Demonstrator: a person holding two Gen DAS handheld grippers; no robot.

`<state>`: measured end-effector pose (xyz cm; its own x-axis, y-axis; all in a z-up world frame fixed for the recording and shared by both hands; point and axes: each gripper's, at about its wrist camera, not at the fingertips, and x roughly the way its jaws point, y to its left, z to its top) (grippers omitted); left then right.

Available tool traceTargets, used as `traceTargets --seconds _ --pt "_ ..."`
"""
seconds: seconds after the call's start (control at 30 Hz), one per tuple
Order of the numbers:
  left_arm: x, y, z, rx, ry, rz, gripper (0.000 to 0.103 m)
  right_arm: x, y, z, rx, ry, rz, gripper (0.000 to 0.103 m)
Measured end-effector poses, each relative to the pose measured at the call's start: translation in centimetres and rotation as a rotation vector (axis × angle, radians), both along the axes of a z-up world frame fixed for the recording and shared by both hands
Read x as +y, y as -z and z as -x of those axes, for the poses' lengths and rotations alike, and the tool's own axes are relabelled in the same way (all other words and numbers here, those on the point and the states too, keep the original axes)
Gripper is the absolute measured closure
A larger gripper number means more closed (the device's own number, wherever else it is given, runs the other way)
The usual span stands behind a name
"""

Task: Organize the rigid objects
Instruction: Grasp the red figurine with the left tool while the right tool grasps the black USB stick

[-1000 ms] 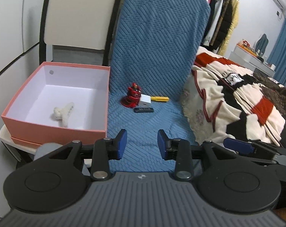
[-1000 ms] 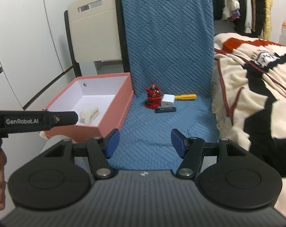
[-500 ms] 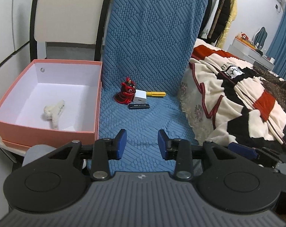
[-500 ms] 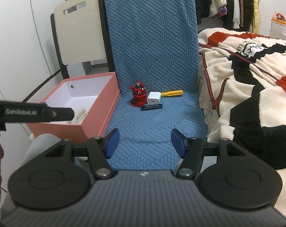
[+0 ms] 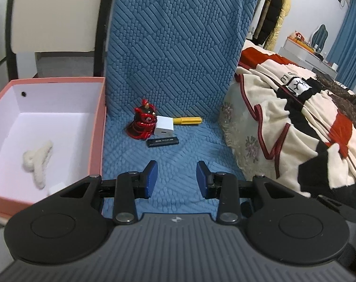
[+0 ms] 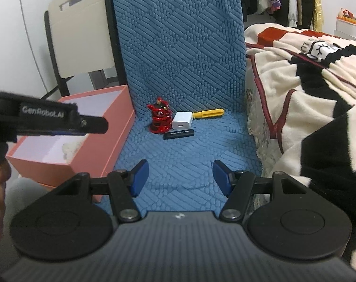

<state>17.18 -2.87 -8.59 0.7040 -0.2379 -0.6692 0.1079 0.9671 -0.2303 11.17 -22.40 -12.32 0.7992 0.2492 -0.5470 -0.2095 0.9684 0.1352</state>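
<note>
On the blue chair seat (image 5: 178, 164) lie a red lion figurine (image 5: 143, 126) (image 6: 160, 118), a white charger cube (image 5: 163, 128) (image 6: 182, 123), a yellow stick (image 5: 187, 120) (image 6: 208, 113) and a black flat bar (image 5: 162, 142) (image 6: 178, 134). A pink box (image 5: 96, 127) (image 6: 102, 145) stands to the left of the seat with a white fluffy hair claw (image 5: 38, 160) inside. My left gripper (image 5: 177, 178) is open and empty over the seat's front. My right gripper (image 6: 180, 177) is open wider, empty, also short of the objects.
A bed with a cream, black and red blanket (image 5: 307, 127) (image 6: 307, 75) borders the seat on the right. A beige chair back (image 5: 55, 14) stands behind the box. The left gripper's body (image 6: 48, 119) crosses the right wrist view over the box.
Both grippers have moved forward toward the chair seat, so the objects and box look larger. The jaws have kept their openings. Nothing on the seat has moved.
</note>
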Motion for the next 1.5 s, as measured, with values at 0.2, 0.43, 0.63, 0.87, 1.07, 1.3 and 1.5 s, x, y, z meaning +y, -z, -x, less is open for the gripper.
traceTargets --seconds 0.2,0.43,0.63,0.87,1.07,1.3,1.5 --pt "-0.1 2.3 -3.8 -0.004 0.010 0.006 0.061 0.6 2.1 -2.8 0.001 -0.009 0.010 0.040" --pt "-0.7 5.5 -7.9 0.004 -0.007 -0.006 0.061 1.5 4.9 -6.3 0.010 -0.022 0.000 0.040" --pt "-0.3 7.9 -11.9 0.007 -0.012 0.009 0.058 2.2 6.7 -9.7 0.016 -0.048 -0.009 0.040" --pt "-0.4 10.2 -17.1 0.027 0.015 -0.018 0.049 2.6 8.8 -14.2 0.066 -0.075 -0.044 0.032" --pt "0.3 10.4 -20.9 0.015 0.010 -0.043 0.038 3.8 9.9 -18.2 0.071 -0.084 -0.057 0.031" --pt "2.1 11.4 -24.7 0.071 -0.021 0.006 0.038 6.2 11.4 -22.4 0.081 -0.116 -0.007 0.015" --pt "2.1 12.6 -25.6 0.090 0.002 0.000 0.038 8.0 12.9 -24.9 0.081 -0.101 0.077 0.015"
